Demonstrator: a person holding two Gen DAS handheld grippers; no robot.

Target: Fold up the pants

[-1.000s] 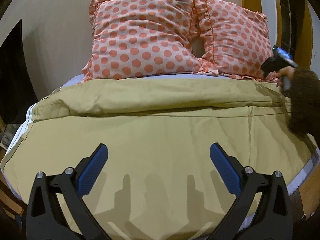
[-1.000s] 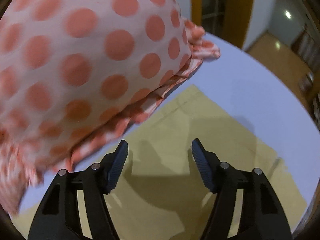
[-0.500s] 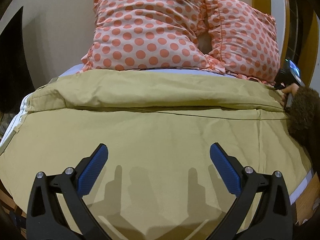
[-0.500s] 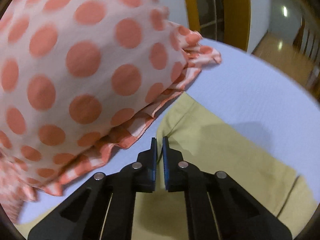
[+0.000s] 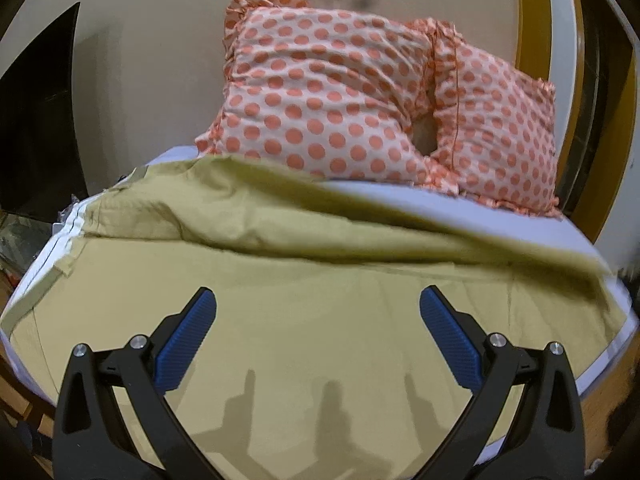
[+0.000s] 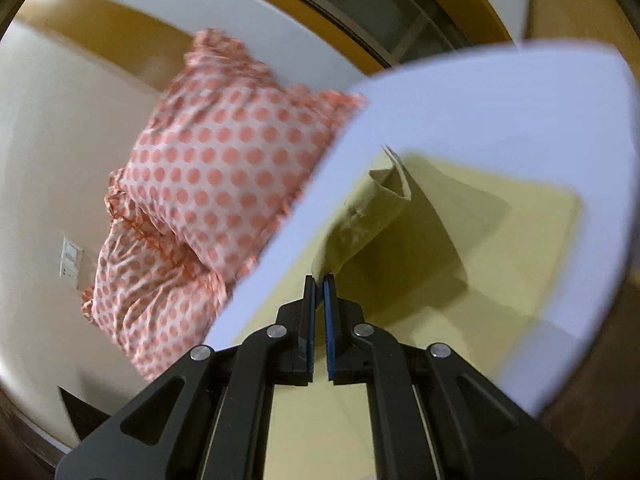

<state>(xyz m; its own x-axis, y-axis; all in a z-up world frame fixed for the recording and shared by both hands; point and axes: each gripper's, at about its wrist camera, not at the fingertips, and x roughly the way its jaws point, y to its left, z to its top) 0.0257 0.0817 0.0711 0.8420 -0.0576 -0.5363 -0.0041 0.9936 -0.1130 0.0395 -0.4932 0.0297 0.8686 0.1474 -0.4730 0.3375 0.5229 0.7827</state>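
Both tongs show: right tongs (image 6: 319, 280) clench the blurred pants (image 6: 384, 216) hem, left tongs (image 5: 318, 312) released.

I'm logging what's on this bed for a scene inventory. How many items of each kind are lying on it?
Polka-dot pillows: 2, one beside the other
Khaki pants: 1
Total: 3 on the bed
The right gripper pinches a pants edge; the left gripper is open.

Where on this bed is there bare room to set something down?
A bare strip of sheet lies between the pants and the pillows, widening to the right. The pants cover the middle, and the right gripper lifts one corner.
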